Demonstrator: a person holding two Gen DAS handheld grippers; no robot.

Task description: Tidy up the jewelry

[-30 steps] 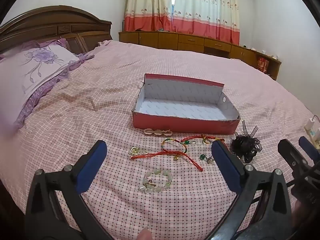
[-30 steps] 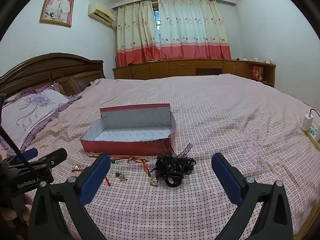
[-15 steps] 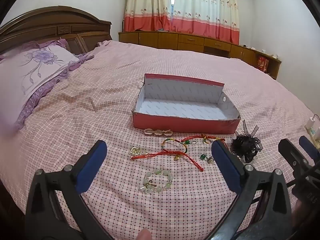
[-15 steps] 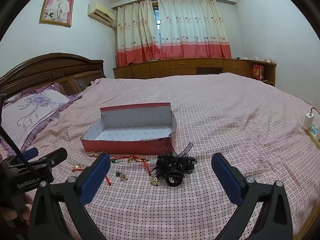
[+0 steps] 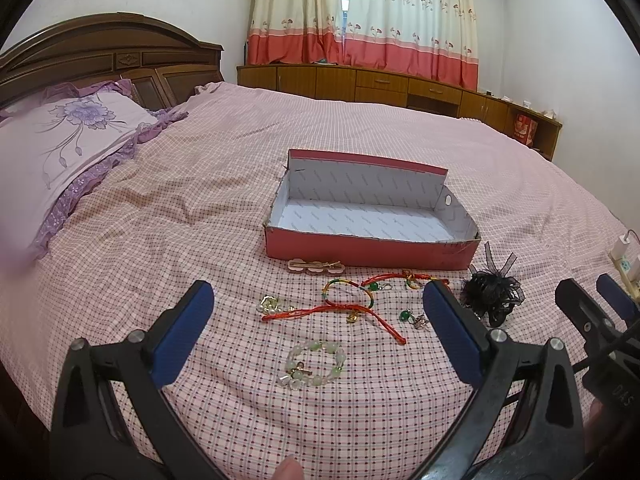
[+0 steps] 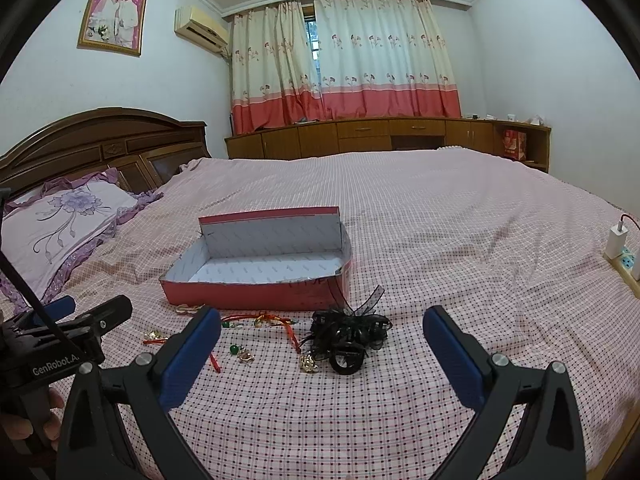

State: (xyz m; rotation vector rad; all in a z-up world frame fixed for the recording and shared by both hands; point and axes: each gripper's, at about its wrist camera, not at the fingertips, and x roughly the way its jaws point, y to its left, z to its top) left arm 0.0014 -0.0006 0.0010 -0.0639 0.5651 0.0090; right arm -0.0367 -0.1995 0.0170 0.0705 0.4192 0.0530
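Red box (image 5: 372, 246) open, white-lined, holding nothing.

A: Where does the left wrist view look from?

B: From low over the near edge of the bed (image 5: 168, 208), facing across it toward the curtains (image 5: 360, 12), its own fingers (image 5: 182, 332) framing the bottom. The red box (image 5: 368, 250) lies near, centred.

A: And the right wrist view?

B: Beside it on the right, facing the same way, pitched higher; the ceiling shows. The red box (image 6: 256, 294) sits left of centre.

A: Shared area?

B: Box, headboard (image 6: 100, 140), curtains. Each view catches the other gripper at its edge.
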